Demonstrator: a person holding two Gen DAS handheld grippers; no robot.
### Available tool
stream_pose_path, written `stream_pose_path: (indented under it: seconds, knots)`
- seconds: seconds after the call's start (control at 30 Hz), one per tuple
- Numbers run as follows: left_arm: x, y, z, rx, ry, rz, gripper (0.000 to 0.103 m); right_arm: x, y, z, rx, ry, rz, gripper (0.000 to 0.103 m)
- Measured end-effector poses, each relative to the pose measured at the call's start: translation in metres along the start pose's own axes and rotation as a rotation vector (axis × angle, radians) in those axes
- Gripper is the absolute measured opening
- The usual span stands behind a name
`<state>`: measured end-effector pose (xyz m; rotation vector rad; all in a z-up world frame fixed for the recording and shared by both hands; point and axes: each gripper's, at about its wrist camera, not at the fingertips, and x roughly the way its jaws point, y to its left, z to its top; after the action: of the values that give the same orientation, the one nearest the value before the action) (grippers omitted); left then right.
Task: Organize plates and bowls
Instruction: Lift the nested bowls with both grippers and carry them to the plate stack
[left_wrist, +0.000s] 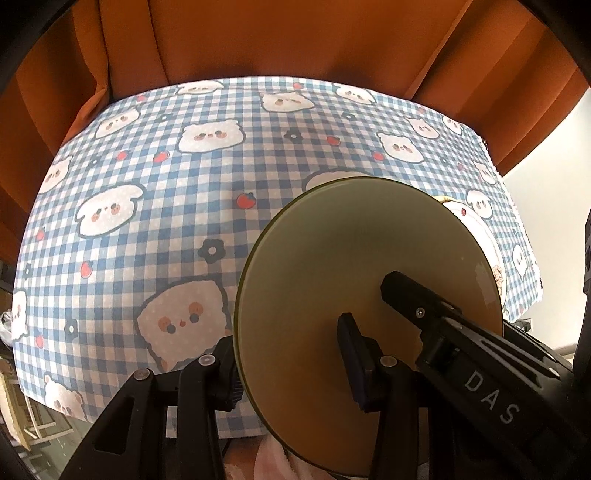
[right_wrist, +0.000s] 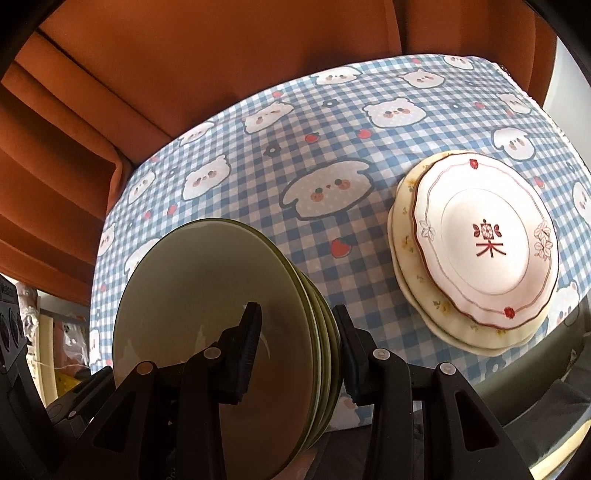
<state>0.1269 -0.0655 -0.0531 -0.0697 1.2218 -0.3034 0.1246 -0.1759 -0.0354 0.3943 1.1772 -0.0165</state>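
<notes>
A stack of green plates (right_wrist: 207, 295) is held on edge above the near side of the table. My right gripper (right_wrist: 299, 343) is shut on this stack, one finger on the top plate's face, the other behind the stack. In the left wrist view the green stack (left_wrist: 351, 258) fills the lower right; my left gripper (left_wrist: 291, 373) is shut on its near rim, and the right gripper's finger (left_wrist: 410, 295) lies on its face. A white patterned plate (right_wrist: 484, 236) lies on a cream plate (right_wrist: 417, 291) at the table's right.
The table wears a blue checked cloth with bear faces (left_wrist: 177, 184), also seen in the right wrist view (right_wrist: 295, 155). An orange curtain (left_wrist: 295, 37) hangs behind the table. The cloth's near edge (right_wrist: 354, 410) lies just below the grippers.
</notes>
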Motion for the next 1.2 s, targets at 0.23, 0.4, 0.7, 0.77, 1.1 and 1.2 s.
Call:
stream_pose_path:
  seconds: [0.23, 0.4, 0.7, 0.77, 1.1, 1.2]
  knots:
    - [0.004, -0.027, 0.006, -0.015, -0.011, 0.007, 0.043, -0.007, -0.022, 0.013, -0.021, -0.007, 0.017, 0.044]
    - [0.006, -0.053, 0.01, -0.035, -0.021, 0.011, 0.043, -0.016, -0.042, 0.024, -0.042, -0.006, 0.023, 0.044]
    - [0.012, -0.095, 0.013, -0.054, -0.038, 0.021, 0.043, -0.028, -0.083, 0.038, -0.069, -0.006, 0.04, 0.044]
    - [0.014, -0.105, 0.013, -0.056, -0.044, 0.022, 0.043, -0.031, -0.093, 0.04, -0.071, -0.008, 0.041, 0.044]
    - [0.026, -0.155, 0.012, -0.063, -0.066, 0.007, 0.043, -0.045, -0.141, 0.054, -0.088, -0.028, 0.038, 0.044]
    - [0.031, -0.169, 0.011, -0.06, -0.068, 0.003, 0.043, -0.048, -0.155, 0.057, -0.087, -0.03, 0.033, 0.044]
